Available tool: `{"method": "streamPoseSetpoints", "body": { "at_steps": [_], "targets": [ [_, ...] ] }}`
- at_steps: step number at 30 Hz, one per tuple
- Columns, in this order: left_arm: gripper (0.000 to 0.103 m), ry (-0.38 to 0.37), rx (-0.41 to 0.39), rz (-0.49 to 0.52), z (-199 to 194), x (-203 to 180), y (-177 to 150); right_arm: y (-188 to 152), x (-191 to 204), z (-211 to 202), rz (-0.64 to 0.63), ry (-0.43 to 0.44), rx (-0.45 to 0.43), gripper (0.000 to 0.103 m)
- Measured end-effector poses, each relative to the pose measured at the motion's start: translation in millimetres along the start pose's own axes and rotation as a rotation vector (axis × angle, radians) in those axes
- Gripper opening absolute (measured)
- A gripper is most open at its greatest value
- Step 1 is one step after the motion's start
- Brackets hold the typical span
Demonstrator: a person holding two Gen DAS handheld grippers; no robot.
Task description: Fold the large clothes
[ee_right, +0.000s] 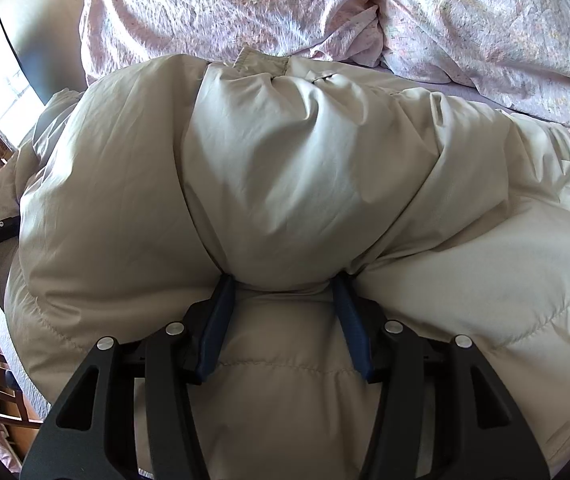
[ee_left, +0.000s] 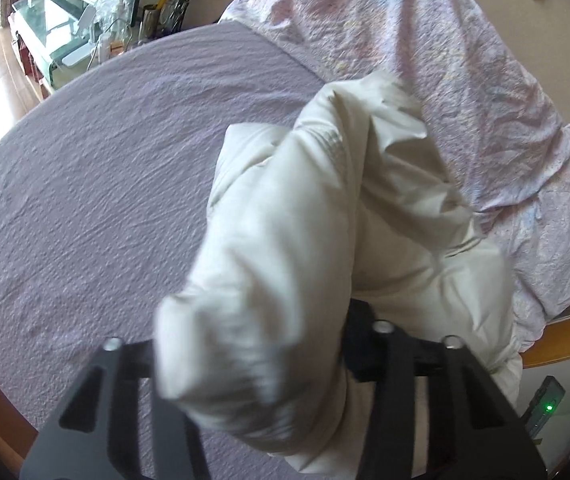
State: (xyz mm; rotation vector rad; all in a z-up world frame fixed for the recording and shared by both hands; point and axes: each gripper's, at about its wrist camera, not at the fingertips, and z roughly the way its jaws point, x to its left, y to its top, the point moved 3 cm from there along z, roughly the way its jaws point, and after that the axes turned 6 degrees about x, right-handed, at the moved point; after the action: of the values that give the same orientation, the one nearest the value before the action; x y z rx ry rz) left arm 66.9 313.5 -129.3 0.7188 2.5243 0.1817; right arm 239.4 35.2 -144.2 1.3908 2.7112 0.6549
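- The jacket (ee_right: 285, 184) is a puffy, cream-coloured quilted garment with smooth, slightly shiny fabric and stitched seams. It lies bunched on the bed and fills the middle of the right wrist view.
- The right gripper (ee_right: 283, 280) is clamped on a thick roll of the jacket. Its two dark blue fingers (ee_right: 217, 320) sink into the padding, and the fabric bulges out above them toward 12 o'clock.
- The left gripper (ee_left: 257, 344) has a blurred fold of the jacket (ee_left: 325, 220) between its black fingers. The fabric hides the tips, so it cannot be told whether they press on it.
- The bedsheet (ee_left: 105, 180) is pale lilac with a fine crinkled texture, spreading from 8 to 11 o'clock in the left wrist view.
- A rumpled duvet (ee_left: 465, 80) with a faint pastel print lies at 1 o'clock beyond the jacket.
- A glass-topped desk (ee_left: 57, 20) with clutter stands at 10 o'clock.
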Motion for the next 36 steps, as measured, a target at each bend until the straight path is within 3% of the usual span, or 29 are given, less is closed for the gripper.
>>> {"method": "streamPoseSetpoints", "body": {
  "at_steps": [4,12,20,28,36],
  "targets": [
    [0.030,-0.008,-0.024,0.039,-14,-12,1,0,0,0,-0.001,0.001,-0.001,0.054],
    [0.027,-0.090,-0.097,0.137,-54,-55,-1,1,0,1,0.002,0.009,-0.003,0.053],
    [0.027,-0.205,-0.139,0.331,-88,-139,-26,3,-3,1,0.008,0.037,0.011,0.053],
    [0.028,-0.232,-0.142,0.474,-89,-210,-65,-3,-23,-12,-0.006,0.035,0.044,0.053],
    [0.030,-0.255,-0.123,0.563,-80,-261,-107,-26,-84,-71,0.026,-0.014,-0.097,0.054]
  ]
}}
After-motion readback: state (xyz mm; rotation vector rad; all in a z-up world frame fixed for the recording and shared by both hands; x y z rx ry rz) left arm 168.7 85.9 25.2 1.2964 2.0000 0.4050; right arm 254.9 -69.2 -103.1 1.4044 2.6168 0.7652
